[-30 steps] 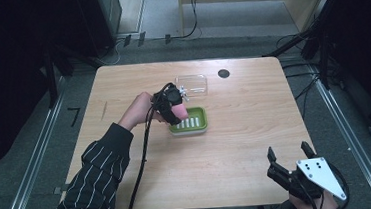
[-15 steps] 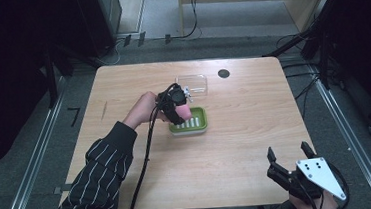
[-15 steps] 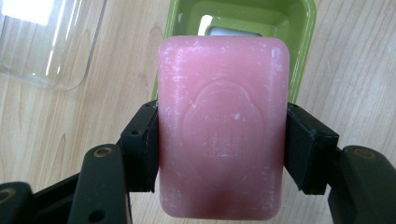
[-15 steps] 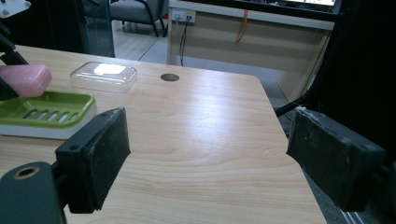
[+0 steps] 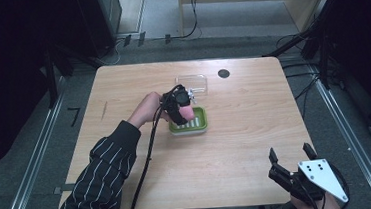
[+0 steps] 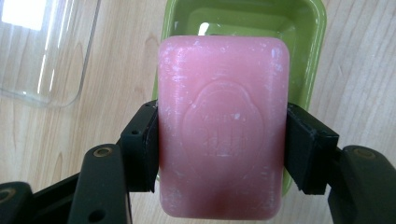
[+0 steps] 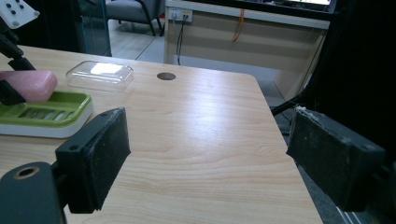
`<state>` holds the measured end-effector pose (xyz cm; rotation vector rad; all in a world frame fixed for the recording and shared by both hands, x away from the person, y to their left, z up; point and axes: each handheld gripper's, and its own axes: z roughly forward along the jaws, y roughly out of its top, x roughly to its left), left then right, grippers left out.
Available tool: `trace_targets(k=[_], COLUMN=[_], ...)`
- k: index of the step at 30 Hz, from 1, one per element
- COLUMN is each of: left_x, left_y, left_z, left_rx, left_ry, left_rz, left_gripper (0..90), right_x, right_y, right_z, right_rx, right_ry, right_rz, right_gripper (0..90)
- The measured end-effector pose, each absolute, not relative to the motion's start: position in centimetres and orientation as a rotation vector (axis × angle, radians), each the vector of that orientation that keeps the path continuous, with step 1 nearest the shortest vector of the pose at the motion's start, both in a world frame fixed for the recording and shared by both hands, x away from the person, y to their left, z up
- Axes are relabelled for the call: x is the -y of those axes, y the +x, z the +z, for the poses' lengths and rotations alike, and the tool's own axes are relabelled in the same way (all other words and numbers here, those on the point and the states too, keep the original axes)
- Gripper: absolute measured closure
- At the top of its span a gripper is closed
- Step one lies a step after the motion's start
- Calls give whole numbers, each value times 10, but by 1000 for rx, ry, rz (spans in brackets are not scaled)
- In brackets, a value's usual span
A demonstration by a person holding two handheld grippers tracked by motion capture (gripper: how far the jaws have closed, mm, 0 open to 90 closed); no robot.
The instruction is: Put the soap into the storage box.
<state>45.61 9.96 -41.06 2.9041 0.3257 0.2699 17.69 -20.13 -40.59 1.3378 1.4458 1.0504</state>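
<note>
Left gripper view: left tool (image 6: 223, 149) clamps the pink soap bar (image 6: 223, 126) across its short sides, one black pad on each edge, embossed face toward the cam. Soap hangs over the green soap dish (image 6: 310, 42), prob so it can drop flat onto the slatted tray; whether its underside touches the dish can't be told, since the bar covers most of the tray. Clear lid (image 6: 44, 46) lies just beside the dish on the wooden surface (image 6: 359, 70), cut off at the frame edge, likely parked there to keep the dish open. High view puts the left tool (image 5: 181, 107) w/ soap (image 5: 187, 113) over the dish (image 5: 200, 126) near mid-surface, lid (image 5: 192, 82) behind it; the hand and tool body hide part of the dish. Right tool (image 5: 293, 169) sits at the near right corner, well apart, jaws spread & holding nothing, seemingly idle. Right gripper view confirms the wide gap between its pads. Embossed wording on the soap too blurred to read, and the dark round spot (image 5: 223, 73) on the surface is unclear
</note>
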Motion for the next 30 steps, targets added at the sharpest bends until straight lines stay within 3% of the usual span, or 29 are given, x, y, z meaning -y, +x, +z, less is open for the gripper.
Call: trace_targets(k=[30], left_x=[-90], left_y=[458], left_z=[-433], left_rx=[-226], left_ry=[2913], left_rz=[294], left_gripper=[384], right_x=[203], right_y=[174], right_z=[-406], right_rx=[-1441], right_ry=[1343], right_rz=[1044], right_gripper=[127])
